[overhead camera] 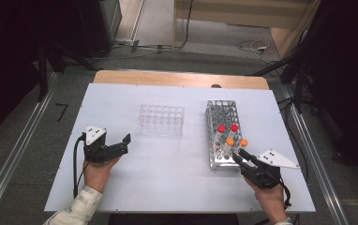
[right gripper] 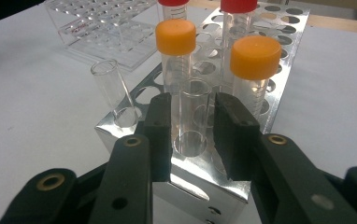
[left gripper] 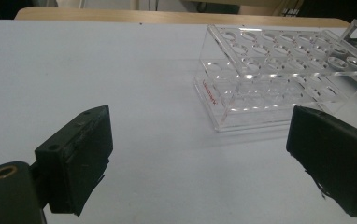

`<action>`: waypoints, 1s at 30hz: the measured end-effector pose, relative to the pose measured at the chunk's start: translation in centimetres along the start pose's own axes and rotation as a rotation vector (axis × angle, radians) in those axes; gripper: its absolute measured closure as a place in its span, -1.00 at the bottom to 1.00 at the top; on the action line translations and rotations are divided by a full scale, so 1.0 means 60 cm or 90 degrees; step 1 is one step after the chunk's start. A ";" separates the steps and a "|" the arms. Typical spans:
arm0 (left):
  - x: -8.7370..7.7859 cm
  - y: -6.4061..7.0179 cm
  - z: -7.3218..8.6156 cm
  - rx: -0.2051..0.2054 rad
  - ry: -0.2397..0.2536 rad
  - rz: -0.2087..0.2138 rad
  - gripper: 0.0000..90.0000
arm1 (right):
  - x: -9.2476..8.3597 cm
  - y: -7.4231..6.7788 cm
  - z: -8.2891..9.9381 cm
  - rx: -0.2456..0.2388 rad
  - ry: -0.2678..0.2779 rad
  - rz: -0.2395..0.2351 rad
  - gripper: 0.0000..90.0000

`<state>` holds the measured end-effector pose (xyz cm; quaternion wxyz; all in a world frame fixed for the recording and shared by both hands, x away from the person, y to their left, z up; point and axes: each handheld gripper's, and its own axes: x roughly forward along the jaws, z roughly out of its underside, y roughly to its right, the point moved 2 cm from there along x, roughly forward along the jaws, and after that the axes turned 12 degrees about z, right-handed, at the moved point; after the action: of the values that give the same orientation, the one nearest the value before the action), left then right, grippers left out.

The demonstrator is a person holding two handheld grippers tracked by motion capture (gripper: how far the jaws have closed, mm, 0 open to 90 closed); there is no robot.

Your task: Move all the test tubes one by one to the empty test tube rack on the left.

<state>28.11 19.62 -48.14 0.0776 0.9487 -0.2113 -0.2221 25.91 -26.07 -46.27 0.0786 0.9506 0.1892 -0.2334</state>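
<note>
White table top [overhead camera: 167, 173] over a wooden bench edge [overhead camera: 182, 78], grey floor around it, metal rails along both sides, cables on the floor behind, dark equipment at the far corners. Right gripper [overhead camera: 239, 156] sits at the near end of the metal rack [overhead camera: 213, 140]; its jaws straddle an open clear glass tube [right gripper: 193, 116] standing in a front-row hole, pads close on either side, narrow gap, cannot tell whether they actually press on the glass. Tube is upright, long axis vertical, open mouth up, rising just above the pad tops. Just left of the left jaw a second open tube [right gripper: 113, 91] leans in the corner hole, tilted away to the left. Right behind the jaws two orange-capped tubes [right gripper: 175, 35] [right gripper: 255, 56] stand upright, the right one just beyond the right jaw; two red-capped tubes [right gripper: 238, 4] behind those. These crowd the far side of the grip, the jaws' side is free. Clear plastic rack [right gripper: 102, 28] far left beyond the jaws, well apart. Left gripper [overhead camera: 121, 145] rests low over the table, jaws wide apart with nothing between them; the clear plastic rack lies ahead of them, toward the right jaw, not touching.
</note>
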 end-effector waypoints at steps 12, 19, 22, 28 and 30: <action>0.000 0.001 0.000 0.001 0.001 0.001 -0.83 | 0.002 0.001 -0.008 0.000 0.013 0.000 0.61; 0.001 0.007 -0.002 0.007 0.001 0.003 -0.83 | -0.010 -0.001 -0.020 -0.006 0.034 0.004 0.63; 0.003 0.018 -0.004 0.020 -0.001 0.010 -0.83 | -0.017 0.001 -0.031 -0.008 0.043 0.004 0.63; 0.003 0.046 -0.014 0.053 0.003 0.028 -0.83 | -0.035 0.005 -0.051 -0.007 0.059 0.005 0.64; 0.002 0.056 -0.018 0.063 0.007 0.034 -0.83 | -0.040 0.006 -0.056 -0.008 0.061 0.004 0.64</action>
<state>27.50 16.61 -46.42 0.0373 0.9465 -0.2471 -0.2041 25.48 -26.36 -42.15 0.0763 0.9608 0.1909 -0.1858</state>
